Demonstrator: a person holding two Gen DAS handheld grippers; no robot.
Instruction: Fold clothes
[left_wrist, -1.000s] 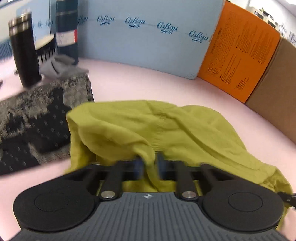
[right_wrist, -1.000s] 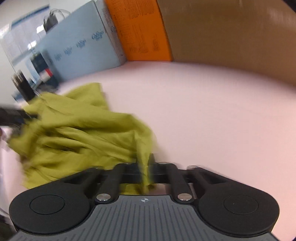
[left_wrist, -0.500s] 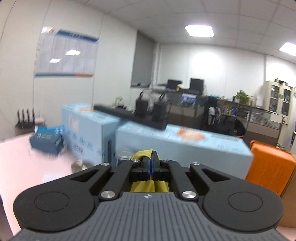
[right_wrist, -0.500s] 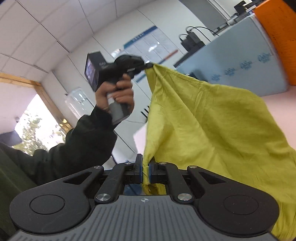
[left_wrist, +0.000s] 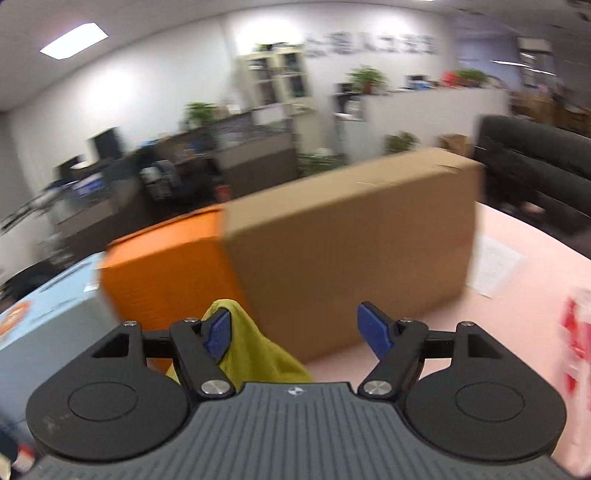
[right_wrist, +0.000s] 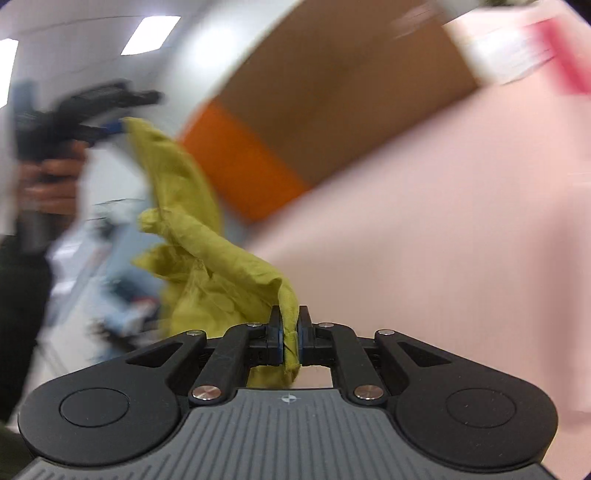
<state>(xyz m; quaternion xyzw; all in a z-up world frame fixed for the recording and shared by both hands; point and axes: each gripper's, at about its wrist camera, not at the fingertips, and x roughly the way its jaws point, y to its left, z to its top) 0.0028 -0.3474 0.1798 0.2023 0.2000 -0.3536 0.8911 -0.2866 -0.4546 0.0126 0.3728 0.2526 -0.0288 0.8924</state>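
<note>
left claw (left_wrist: 293, 334): spread wide, jaws have just been opening; shirt (left_wrist: 255, 350) lies against its left pad (left_wrist: 218, 334), not pinched
right claw (right_wrist: 289, 338): pressed together, pinching a shirt edge
shirt: yellow-green, in the air between the two claws, above the pink counter (right_wrist: 443, 240)
axis: long axis runs from right claw up and left toward left claw; cloth twisted and bunched, not spread
behind: orange box (left_wrist: 166, 269), brown box (left_wrist: 351, 240); both views blurred
risk 1: left corner slips free, shirt swings from right claw alone, layout lost
risk 2: bunched cloth lands crumpled on counter, fold lines skew
risk 3: free corner snags on open left pad
</note>
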